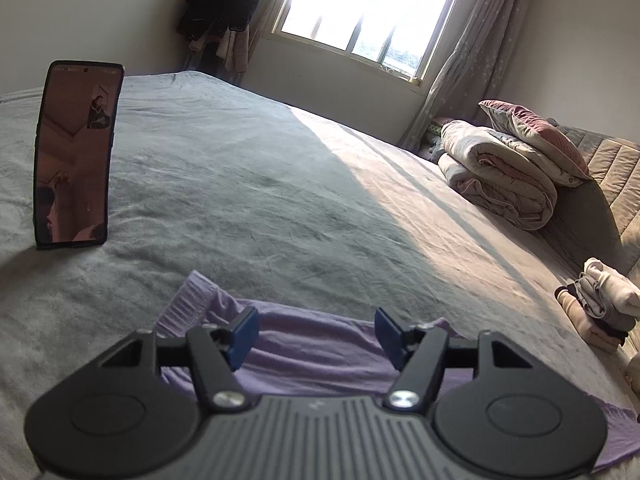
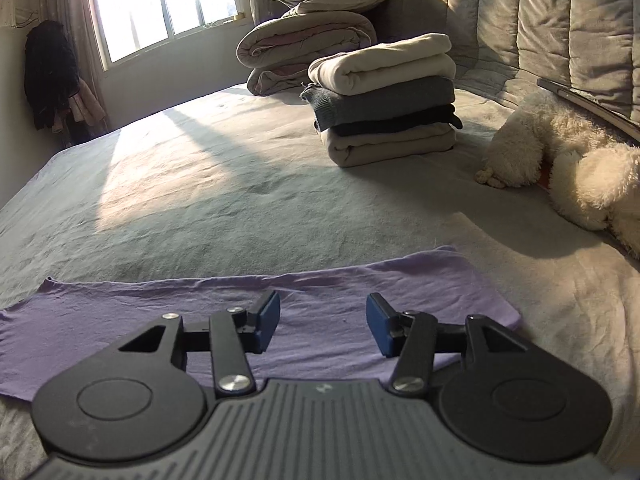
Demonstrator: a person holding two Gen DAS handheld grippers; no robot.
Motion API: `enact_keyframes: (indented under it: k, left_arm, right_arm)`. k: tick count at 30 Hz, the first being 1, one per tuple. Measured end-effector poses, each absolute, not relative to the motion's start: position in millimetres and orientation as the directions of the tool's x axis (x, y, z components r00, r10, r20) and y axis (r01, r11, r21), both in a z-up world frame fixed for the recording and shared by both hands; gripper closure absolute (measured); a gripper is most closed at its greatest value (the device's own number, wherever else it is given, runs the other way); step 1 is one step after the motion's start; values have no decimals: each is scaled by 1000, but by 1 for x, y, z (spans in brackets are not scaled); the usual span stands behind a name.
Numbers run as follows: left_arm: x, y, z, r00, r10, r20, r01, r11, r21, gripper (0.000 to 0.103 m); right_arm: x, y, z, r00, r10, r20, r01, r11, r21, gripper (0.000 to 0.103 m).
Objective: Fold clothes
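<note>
Purple garment [image 1: 320, 344] lies flat on the grey bed cover [image 1: 240, 184] in the left wrist view, directly under and between the fingers of the left gripper [image 1: 316, 334]. Both blue pads [image 1: 243, 332] stand wide apart with nothing between them but the cloth below; whether they touch it cannot be told. A ribbed, gathered hem shows ahead of the left finger, raised slightly off the cover. The fabric runs past the right finger and out toward the lower right edge, thin and softly creased. Far ahead to the left of the fingers a phone [image 1: 76, 156] stands upright on the bed. Ahead to the right sit a rolled quilt [image 1: 496, 176] with a pillow [image 1: 536, 140] on top, and nearer, a small pile of folded clothes [image 1: 600, 304].

In the right wrist view the same purple garment [image 2: 200, 312] spreads as a wide flat band beneath the right gripper [image 2: 323, 326], whose fingers are likewise held well apart, empty. The cloth reaches far to the left of the left finger and ends in a squared corner just beyond the right finger. Its far edge lies fairly straight, with light wrinkles along it. Straight ahead of the fingers stands a neat stack of folded clothes [image 2: 384, 100], cream on top, then grey, dark and beige. To the right lies a fluffy white dog [image 2: 560, 160].
</note>
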State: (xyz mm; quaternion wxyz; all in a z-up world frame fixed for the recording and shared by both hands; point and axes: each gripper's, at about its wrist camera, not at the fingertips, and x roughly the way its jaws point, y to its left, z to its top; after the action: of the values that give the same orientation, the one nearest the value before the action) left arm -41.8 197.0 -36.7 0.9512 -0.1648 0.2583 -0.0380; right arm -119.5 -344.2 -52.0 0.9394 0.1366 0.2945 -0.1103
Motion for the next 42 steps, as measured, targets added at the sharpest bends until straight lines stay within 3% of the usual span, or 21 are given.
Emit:
enact_keyframes:
  k: [13,16,20,28,33,34,35,42]
  left_arm:
    - [-38,167,-33,823,-240,-514,36,926,-376,35]
    - [-37,166,-35,815,-256,-520,39,919,-391,35]
    - [-35,164,-39,801,-280,-529,44,909,-414,35]
    - [-31,155,-45,765,-364,-532,83,874,-478,35]
    - [-29,144,-46,740,-413,-531,118,857,-502,35]
    - [-29,142,-46,735,-421,-531,124,854,-505,35]
    - [-28,140,-47,728,-431,-533,130,850,-510,35]
    - [-14,135,-56,640,-591,-492,143,720,-679,35]
  right_arm:
    - [-159,-424,-66,785,-151,-600,512,704,493,49]
    - [-160,-431,-73,777,-157,-609,538,669,513,49]
    - [-157,-437,-84,766,-163,-622,565,633,529,60]
    - [-153,-440,-91,777,-196,-598,565,637,524,61]
    - [-143,-436,-88,762,-220,-609,564,687,458,83]
    - [-143,-437,-88,764,-215,-608,560,688,462,94]
    - [-143,-436,-87,767,-214,-604,557,689,464,97]
    - [-135,-420,-71,793,-216,-570,508,752,421,98]
